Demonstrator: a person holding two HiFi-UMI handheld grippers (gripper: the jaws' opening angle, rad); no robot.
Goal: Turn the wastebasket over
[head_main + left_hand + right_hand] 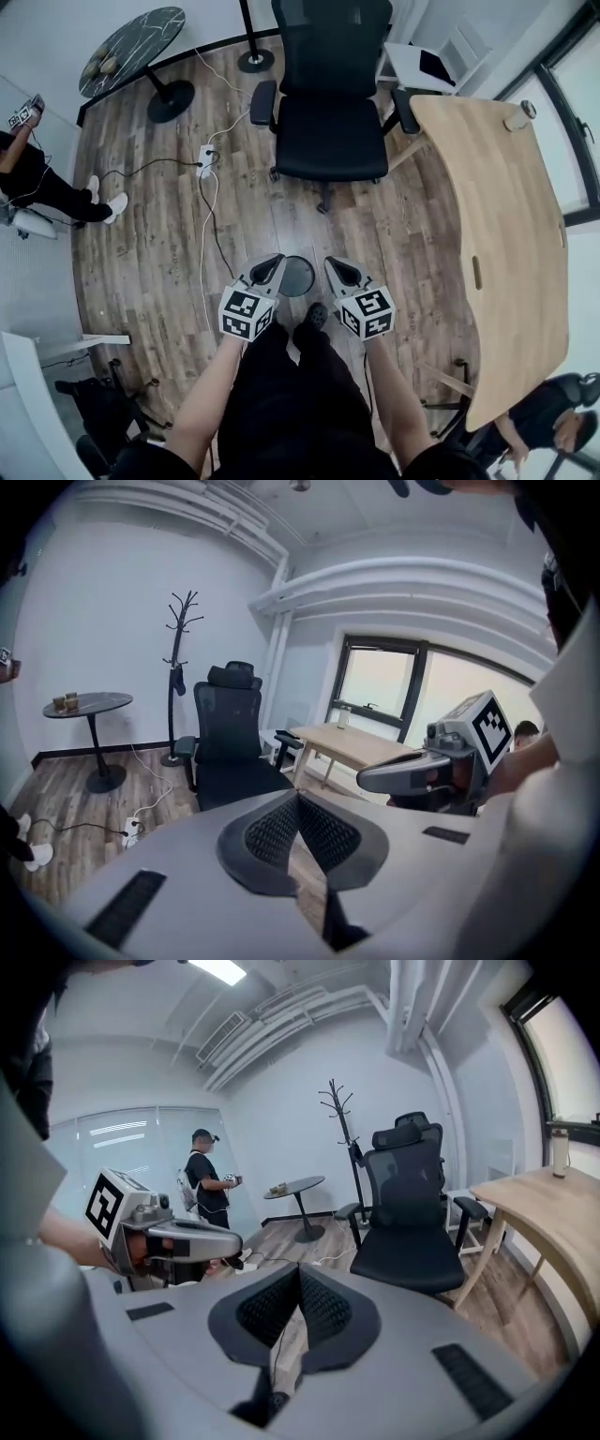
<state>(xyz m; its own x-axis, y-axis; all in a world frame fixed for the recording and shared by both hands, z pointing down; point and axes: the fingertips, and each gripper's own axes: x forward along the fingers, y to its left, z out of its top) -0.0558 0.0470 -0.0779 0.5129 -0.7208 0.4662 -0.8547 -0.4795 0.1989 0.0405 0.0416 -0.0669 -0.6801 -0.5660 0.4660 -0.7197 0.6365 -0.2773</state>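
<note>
The wastebasket (298, 277) is a small round dark bin on the wood floor, straight below me and seen from above between the two gripper tips. Whether its open end faces up I cannot tell. My left gripper (273, 265) is held above the floor to the bin's left, jaws shut with nothing between them (298, 803). My right gripper (335, 267) is level with it on the bin's right, also shut and empty (300, 1279). Each gripper shows in the other's view: the right gripper (366, 781) and the left gripper (234, 1239). The bin is hidden in both gripper views.
A black office chair (328, 122) stands just beyond the bin. A curved wooden desk (506, 234) runs down the right. A power strip (207, 157) with cables lies on the floor to the left. A round dark side table (131, 47) is far left. A person (37, 183) sits at the left.
</note>
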